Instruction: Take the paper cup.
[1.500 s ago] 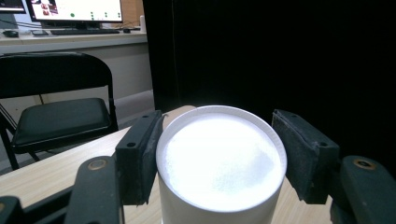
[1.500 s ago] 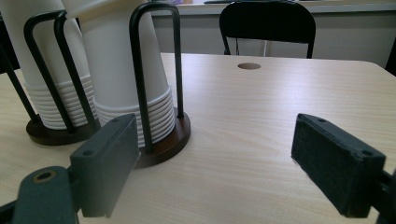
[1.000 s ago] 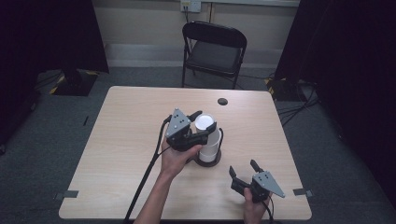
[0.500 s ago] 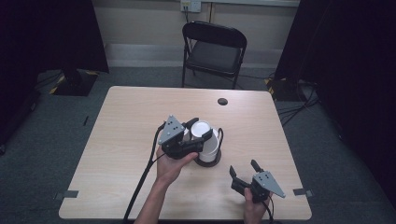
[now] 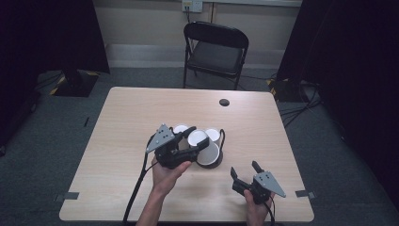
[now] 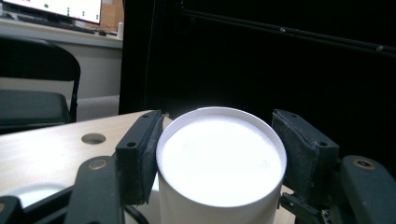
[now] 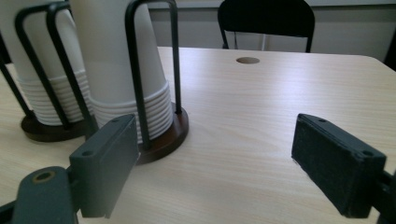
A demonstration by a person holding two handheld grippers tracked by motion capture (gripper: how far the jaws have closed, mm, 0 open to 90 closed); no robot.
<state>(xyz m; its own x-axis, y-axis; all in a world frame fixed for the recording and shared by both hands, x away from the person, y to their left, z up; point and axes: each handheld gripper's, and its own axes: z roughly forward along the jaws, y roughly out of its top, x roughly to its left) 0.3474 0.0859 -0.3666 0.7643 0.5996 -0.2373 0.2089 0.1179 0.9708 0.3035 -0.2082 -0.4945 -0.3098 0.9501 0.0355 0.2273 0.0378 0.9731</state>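
A white paper cup point(image 6: 220, 163) is gripped by the left gripper point(image 5: 184, 141), with one black pad pressed on each side of the cup's wall, as is seen in the left gripper view. The cup is held with its closed white end toward the camera (the rim of that end is lit very brightly). In the high view this cup point(image 5: 197, 138) is held above the middle of the wooden table point(image 5: 131, 113), just beside the cup holder point(image 5: 211, 160), and the gripper is carried by the left hand point(image 5: 168, 170) that comes in from the bottom edge.

The holder is made of a dark round base with black wire bars, and a stack of white cups point(image 7: 123, 70) is kept in it upside down; in the right gripper view a second stack point(image 7: 37, 79) on a second dark base is seen beside the first.

The right gripper point(image 5: 245, 170) is kept low over the table near its front edge, to the right of the holder and apart from it. Its jaws are spread wide, and nothing is held between them.

A small round hole point(image 5: 224, 102) is seen in the far part of the table, and a black folding chair point(image 5: 214, 52) is placed behind the table.
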